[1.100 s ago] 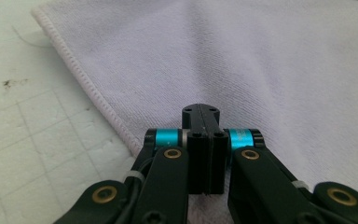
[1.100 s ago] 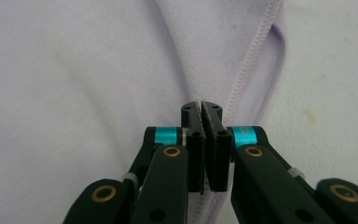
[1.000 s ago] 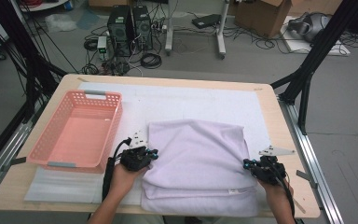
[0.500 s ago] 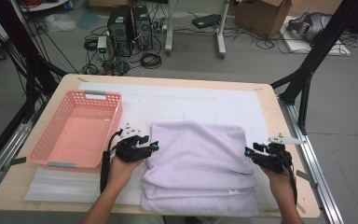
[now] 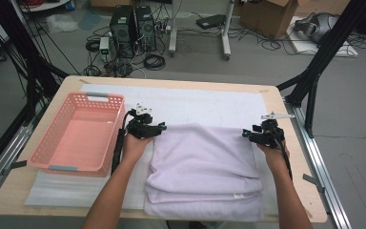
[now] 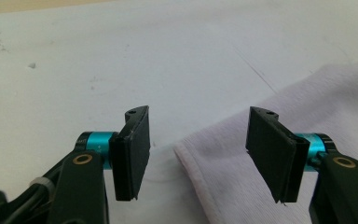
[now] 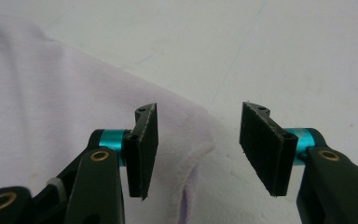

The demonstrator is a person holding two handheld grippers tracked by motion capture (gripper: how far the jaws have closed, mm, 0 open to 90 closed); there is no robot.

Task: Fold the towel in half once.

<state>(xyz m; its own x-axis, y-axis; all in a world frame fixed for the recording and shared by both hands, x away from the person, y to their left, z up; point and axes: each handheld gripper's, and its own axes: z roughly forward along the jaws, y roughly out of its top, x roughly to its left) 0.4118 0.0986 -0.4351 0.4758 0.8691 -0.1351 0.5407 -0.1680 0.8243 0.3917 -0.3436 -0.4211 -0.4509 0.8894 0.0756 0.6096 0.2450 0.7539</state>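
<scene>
my left hand-held gripper (image 5: 160, 127) and right hand-held gripper (image 5: 246, 135) now stand with jaws apart, having let go the far corners of the lilac towel (image 5: 202, 167). that fold looks done: it lies stacked at the bench's near edge, corners between my jaws.

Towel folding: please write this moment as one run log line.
left gripper: open, at far left corner | right gripper: open, at far right corner | towel: folded, flat on table | basket: left

Grey floor (image 5: 357, 157) (cables strewn), computer towers (image 5: 132, 25), cardboard box (image 5: 266, 13).
</scene>
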